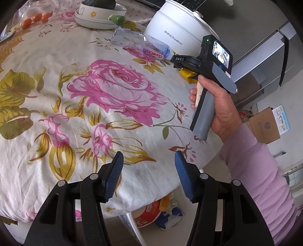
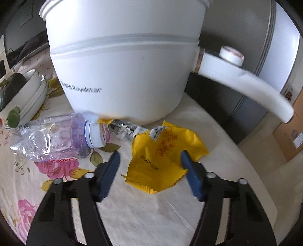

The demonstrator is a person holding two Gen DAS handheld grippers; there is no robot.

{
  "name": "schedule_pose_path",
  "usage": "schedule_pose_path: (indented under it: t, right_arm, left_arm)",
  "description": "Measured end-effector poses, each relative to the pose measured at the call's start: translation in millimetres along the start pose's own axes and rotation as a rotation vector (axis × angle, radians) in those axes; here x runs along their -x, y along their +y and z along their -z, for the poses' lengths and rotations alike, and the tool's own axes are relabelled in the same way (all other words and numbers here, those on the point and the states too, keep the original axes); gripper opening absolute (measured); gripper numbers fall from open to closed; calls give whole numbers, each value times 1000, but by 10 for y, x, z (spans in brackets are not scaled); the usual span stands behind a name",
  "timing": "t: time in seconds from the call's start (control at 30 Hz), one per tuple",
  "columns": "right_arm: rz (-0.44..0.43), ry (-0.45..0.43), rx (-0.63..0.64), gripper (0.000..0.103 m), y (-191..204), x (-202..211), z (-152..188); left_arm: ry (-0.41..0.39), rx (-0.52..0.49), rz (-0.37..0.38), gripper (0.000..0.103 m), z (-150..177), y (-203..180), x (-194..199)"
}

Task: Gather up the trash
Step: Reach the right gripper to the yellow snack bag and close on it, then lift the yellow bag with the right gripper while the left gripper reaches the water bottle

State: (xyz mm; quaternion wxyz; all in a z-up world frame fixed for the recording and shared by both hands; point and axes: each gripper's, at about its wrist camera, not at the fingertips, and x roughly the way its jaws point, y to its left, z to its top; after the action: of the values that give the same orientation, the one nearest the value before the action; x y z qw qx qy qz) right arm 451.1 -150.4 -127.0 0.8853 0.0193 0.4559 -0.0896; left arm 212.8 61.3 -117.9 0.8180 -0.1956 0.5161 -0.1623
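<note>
A crumpled yellow wrapper (image 2: 161, 162) lies flat on the flowered tablecloth (image 2: 144, 212) in front of a white pot. My right gripper (image 2: 150, 164) is open and straddles it: the right pad (image 2: 191, 176) sits at the wrapper's edge and the left pad (image 2: 108, 174) stands clear of it. A crushed clear plastic bottle (image 2: 56, 138) with a white cap lies to the left, and a scrap of silver foil (image 2: 125, 130) sits between the bottle and the wrapper. In the left wrist view my left gripper (image 1: 149, 170) hangs open and empty over the table's near edge. A hand holds the right gripper (image 1: 175, 62) by the bottle (image 1: 140, 45).
The white Royalstar pot (image 2: 123, 75) stands right behind the trash, its long handle (image 2: 246, 83) reaching out to the right. Stacked bowls (image 1: 98, 17) and orange fruit (image 1: 36, 19) sit at the far side. A white container with packaging (image 1: 149, 213) stands on the floor below the table edge. A cardboard box (image 1: 265, 124) sits to the right.
</note>
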Motion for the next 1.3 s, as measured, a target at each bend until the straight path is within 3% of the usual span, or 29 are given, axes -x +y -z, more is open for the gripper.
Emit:
schedule_pose_path:
  t: [0.13,0.3,0.67,0.9,1.07,1.13,1.3]
  right_arm:
    - [0,-17,9,43,-24,-7,31]
    - [-18,-34,-5,26,-130,64,91]
    - [-13,-49,2,21,-377,367,409]
    - [-23,-76,-2,21,-572,892,648]
    - [-48,-100,-26,21,-742,1303,825]
    - [-83,-89,-69,21,-838,1406,902]
    - [-132,-93,-150,21,-1019,1482,1013]
  left_arm:
    - [0,0,-4,56,-8,6,-13]
    - [5,3,-9,56,-7,13,-48]
    - [0,-7,-18,56,8,-4,-85]
    - [-29,-40,-38,56,-41,-73,-125]
    - [-70,-163,-75,56,-280,-323,-188]
    - [-101,-229,-102,65,-429,-455,-205]
    - [-131,-567,-297,73,-982,-997,-469]
